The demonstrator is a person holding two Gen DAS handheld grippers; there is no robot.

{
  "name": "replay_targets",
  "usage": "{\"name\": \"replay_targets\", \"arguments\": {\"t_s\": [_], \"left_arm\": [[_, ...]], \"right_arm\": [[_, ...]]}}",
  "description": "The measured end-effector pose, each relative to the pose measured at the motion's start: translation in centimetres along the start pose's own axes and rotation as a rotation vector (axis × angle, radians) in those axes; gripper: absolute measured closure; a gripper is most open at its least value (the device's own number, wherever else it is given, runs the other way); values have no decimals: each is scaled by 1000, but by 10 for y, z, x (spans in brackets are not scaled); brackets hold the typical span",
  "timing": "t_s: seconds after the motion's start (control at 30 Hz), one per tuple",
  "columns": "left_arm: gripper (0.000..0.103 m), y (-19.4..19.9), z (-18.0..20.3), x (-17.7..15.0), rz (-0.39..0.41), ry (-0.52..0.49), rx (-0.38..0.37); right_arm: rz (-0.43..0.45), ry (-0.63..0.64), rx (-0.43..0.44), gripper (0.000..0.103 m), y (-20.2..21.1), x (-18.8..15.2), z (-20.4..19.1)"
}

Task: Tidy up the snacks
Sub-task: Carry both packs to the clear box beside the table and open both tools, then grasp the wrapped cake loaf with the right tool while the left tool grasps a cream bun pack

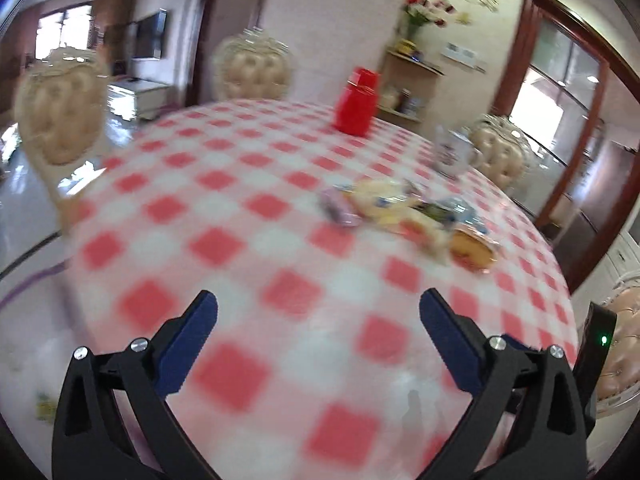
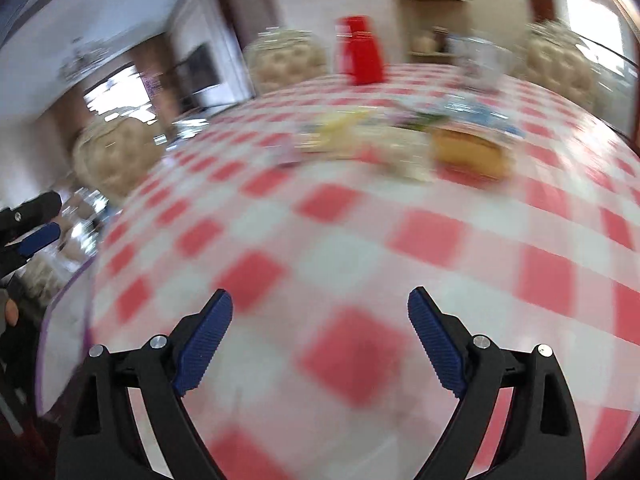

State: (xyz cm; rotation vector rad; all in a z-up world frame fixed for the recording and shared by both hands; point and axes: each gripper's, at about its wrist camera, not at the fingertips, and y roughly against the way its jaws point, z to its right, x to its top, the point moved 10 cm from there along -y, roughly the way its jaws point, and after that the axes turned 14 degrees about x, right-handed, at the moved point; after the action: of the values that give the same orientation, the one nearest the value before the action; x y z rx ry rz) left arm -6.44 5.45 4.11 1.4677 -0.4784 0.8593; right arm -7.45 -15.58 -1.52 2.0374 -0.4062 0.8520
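Note:
A pile of wrapped snacks [image 1: 408,212] lies on the red-and-white checked tablecloth [image 1: 224,208], right of centre in the left wrist view. It holds a purple packet [image 1: 340,210], a yellow packet [image 1: 380,200] and an orange-brown cake [image 1: 472,250]. In the right wrist view the same pile [image 2: 400,140] lies ahead, blurred, with the cake [image 2: 472,152] at the right. My left gripper [image 1: 318,308] is open and empty over the near table. My right gripper [image 2: 320,306] is open and empty, well short of the pile.
A red container [image 1: 358,102] stands at the far side of the table, also in the right wrist view [image 2: 360,50]. A white mug [image 1: 454,152] stands right of it. Padded chairs [image 1: 60,116] ring the table. The left gripper [image 2: 32,228] shows at the left edge.

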Motion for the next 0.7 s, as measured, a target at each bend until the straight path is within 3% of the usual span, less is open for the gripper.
{"name": "replay_targets", "arguments": {"t_s": [0.13,0.23,0.37,0.57,0.63,0.7], "left_arm": [[2,-48,86,-8,-52,-72,-79],[2,-83,133,-8,-49,-121,-86],[2,-132,168,2,-55,-163,-69],[4,-186,196,23,-81,-170,-69],[19,-195,207,25,-101,-202,-99],[56,-202,218,24,-137,-216,-152]], "right_arm": [[35,-61,-69,16,22,10,56],[48,-79,-151,16,32,18,98],[99,-178,-133,16,40,25,133],[116,-219,-80,16,44,29,146],[110,-207,-92,16,44,33,149],[99,-197,-113,16,41,38,152]]}}
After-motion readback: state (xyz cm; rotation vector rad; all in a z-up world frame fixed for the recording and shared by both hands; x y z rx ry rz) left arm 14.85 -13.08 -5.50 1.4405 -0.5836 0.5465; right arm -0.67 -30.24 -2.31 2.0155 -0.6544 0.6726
